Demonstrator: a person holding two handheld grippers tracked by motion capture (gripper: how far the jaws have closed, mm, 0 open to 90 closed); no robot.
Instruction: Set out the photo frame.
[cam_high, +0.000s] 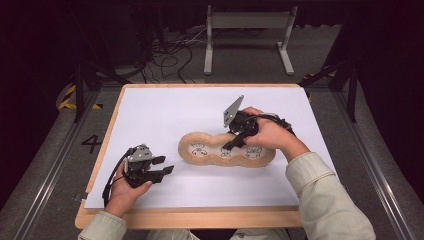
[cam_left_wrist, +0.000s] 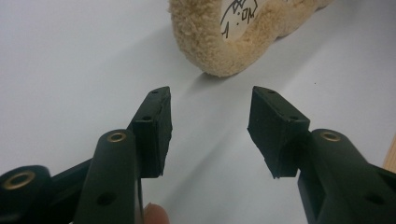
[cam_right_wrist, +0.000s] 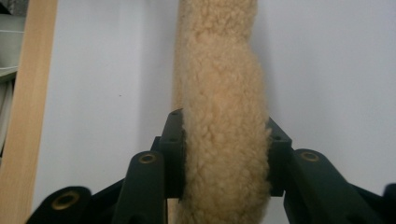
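Here the right claw (cam_high: 234, 142) is straddling the fuzzy tan plush toy (cam_high: 226, 150), a long three-lobed cushion with small drawn faces, which is lying flat on the white sheet of the tabletop (cam_high: 165, 115), a little right of its middle. In the right gripper view both pads are touching the fleece (cam_right_wrist: 224, 135) on either side, so the right claw is grasping the plush toy, though only lightly, since the pile is hardly being squashed. The left claw (cam_high: 165, 166) is resting low on the tabletop, well apart from the toy's left end, and is standing released with nothing between its pads (cam_left_wrist: 156, 126); the toy's nearest lobe (cam_left_wrist: 215, 42) is lying just ahead of it. The step in hand seems to be taking or settling a hold on the toy near its middle. The next move probably calls for a firmer squeeze before any lift, or for bringing the left claw to the toy's left end so the soft body is not sagging.
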